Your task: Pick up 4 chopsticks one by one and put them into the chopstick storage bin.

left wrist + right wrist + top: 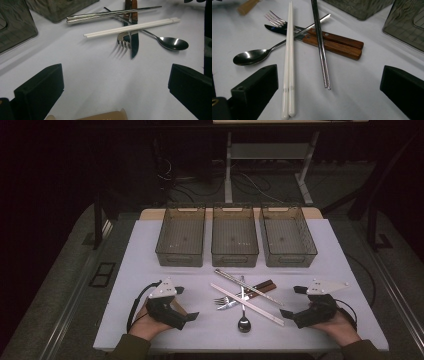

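The cutlery lies in a crossed heap at the middle of the table [150, 320], between the two grippers and just in front of the three bins. In the high view the white chopsticks [247, 304] run from upper left to lower right, tips toward the right gripper [290, 302]. The steel chopsticks [247, 282] lie roughly parallel behind them, nearer the middle bin [234, 236]. The spoon [243, 312] has its long axis almost straight toward the person, bowl at the near end. The fork [220, 301] and knife [287, 30] point their tines and blade to the left, their wooden handles [334, 42] side by side to the right.

The white pair crosses over the spoon's stem, the fork and the knife; the steel pair crosses over the wooden handles. The knife blade is partly covered by the fork and white pair.

The white pair is glossy and joined close; the steel pair is ridged near its thick end.

Both grippers rest on the table, well apart from the heap. The left gripper [187, 305] has its jaws spread wide with nothing between them; so has the right. The left bin [181, 236] and right bin [288, 236] flank the middle one.
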`<state>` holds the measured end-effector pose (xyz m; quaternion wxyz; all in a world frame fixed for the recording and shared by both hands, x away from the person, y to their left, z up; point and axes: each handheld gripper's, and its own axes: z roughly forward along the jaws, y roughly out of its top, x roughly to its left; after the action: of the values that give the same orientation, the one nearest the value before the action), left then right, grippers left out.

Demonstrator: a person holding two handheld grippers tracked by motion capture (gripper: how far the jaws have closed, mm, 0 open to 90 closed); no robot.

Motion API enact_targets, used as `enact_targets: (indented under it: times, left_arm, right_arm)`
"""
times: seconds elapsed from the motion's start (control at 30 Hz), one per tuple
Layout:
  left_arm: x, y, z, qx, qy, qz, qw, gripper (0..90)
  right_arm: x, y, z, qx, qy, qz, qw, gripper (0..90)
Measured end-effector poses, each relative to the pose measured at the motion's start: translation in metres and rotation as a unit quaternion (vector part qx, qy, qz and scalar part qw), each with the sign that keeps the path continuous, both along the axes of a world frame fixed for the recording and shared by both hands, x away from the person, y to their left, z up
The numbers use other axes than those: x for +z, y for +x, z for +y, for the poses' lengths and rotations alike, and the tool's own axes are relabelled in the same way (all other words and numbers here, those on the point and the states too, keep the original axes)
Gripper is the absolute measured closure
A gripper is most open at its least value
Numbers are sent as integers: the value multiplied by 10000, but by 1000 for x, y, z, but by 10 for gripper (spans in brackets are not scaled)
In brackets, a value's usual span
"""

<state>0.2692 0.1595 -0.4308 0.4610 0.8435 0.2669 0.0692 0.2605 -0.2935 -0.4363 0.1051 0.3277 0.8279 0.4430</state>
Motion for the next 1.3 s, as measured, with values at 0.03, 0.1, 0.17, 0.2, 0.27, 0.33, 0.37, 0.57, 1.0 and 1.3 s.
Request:
enact_targets:
  times: [0.03,0.1,0.17,0.2,0.27,0.33,0.37,0.57,1.0,1.3]
  left_arm:
    - [0,0,0,3,3,8,10000,0]
    - [0,0,0,0,7,15,10000,0]
    - [0,0,-1,-7,-14,3,10000,0]
    - [0,0,-1,-7,-14,3,10000,0]
    - [0,0,0,25,-22,27,10000,0]
    - [1,0,0,31,-35,16,10000,0]
    - [1,0,0,26,-30,11,10000,0]
    - [1,-1,1,-8,-25,6,10000,0]
    - [0,-1,0,-10,-34,29,10000,0]
    - [0,0,0,-12,-53,61,10000,0]
  right_arm:
    - [0,0,0,-2,-1,5,10000,15]
    - [0,0,-1,6,-2,26,10000,15]
    - [0,0,-1,21,-12,36,10000,15]
    - [1,0,-1,24,-34,42,10000,15]
    - [1,0,-1,15,-29,70,10000,15]
    - [1,1,-2,5,-51,90,9999,15]
    - [2,1,-2,7,-70,97,9999,16]
    - [6,2,-2,-29,-112,166,9998,17]
    - [11,8,-2,0,-137,240,9996,168]
    - [15,15,-1,84,-53,308,9995,309]
